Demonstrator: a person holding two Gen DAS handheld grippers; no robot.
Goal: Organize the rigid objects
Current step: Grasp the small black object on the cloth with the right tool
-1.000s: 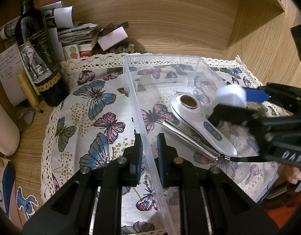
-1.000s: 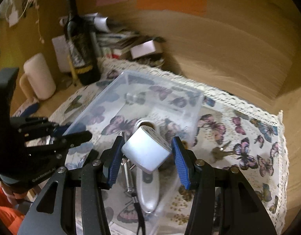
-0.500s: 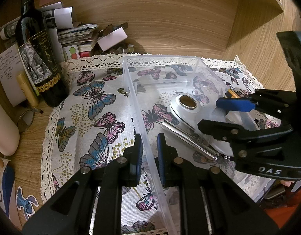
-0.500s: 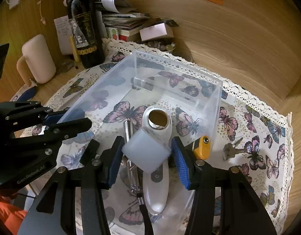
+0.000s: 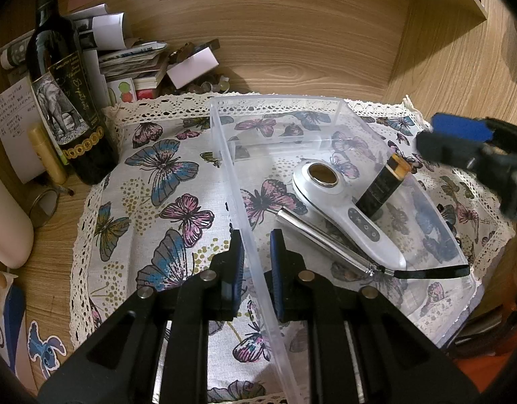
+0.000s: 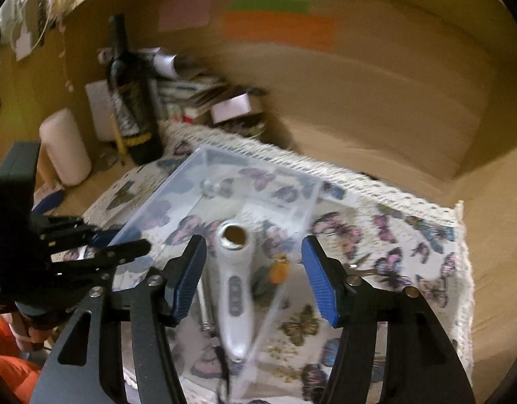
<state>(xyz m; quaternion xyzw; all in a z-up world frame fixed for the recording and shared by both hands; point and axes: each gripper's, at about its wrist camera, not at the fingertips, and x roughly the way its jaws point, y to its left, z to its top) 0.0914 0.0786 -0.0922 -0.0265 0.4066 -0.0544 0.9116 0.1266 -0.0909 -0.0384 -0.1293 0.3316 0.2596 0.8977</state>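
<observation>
My left hand-held gripper [image 5: 255, 262] is clenched on the clear bin's [image 5: 236, 181] near wall at lower centre, my right hand-held gripper [image 6: 253, 277] is opening with nothing between its jaws, and beyond lies the white massager [image 5: 342, 212] inside.

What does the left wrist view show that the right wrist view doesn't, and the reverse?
Left wrist only: the left gripper shut on the clear plastic bin's wall, and a black cylinder with a gold end leaning inside. Right wrist only: the right gripper, its jaws opening with nothing between them, and an orange object. Both: the white handheld device, the dark wine bottle and the butterfly cloth.
</observation>
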